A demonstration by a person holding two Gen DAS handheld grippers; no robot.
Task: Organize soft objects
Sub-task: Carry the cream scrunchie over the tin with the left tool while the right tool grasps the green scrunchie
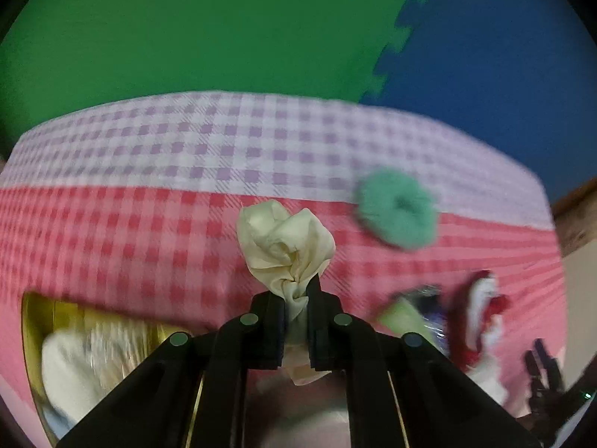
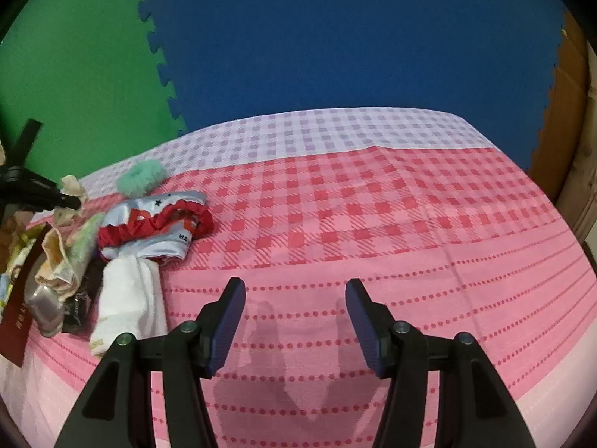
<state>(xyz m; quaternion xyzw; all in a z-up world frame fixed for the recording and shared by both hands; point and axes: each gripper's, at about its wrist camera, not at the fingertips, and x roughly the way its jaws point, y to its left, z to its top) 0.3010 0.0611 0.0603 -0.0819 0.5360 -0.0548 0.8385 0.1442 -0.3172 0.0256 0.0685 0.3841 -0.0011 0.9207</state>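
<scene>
My left gripper (image 1: 296, 298) is shut on a crumpled cream cloth (image 1: 285, 239), which bunches up beyond the fingertips above the pink checked tablecloth (image 1: 130, 246). The right wrist view shows the same gripper at the far left with the cream cloth (image 2: 72, 184). A green scrunchie (image 1: 397, 209) lies to the right of the held cloth. My right gripper (image 2: 294, 298) stands open over bare tablecloth with nothing between its fingers. To its left lies a pile: a red scrunchie (image 2: 168, 220) on a white-and-grey garment (image 2: 156, 248), and a rolled white towel (image 2: 127, 298).
A yellow-lined box (image 1: 37, 317) holding white soft items sits at the lower left of the left wrist view. A dark red booklet (image 2: 18, 321) and small cloths lie at the table's left edge. Green and blue foam mats (image 2: 335, 37) lie beyond the far edge.
</scene>
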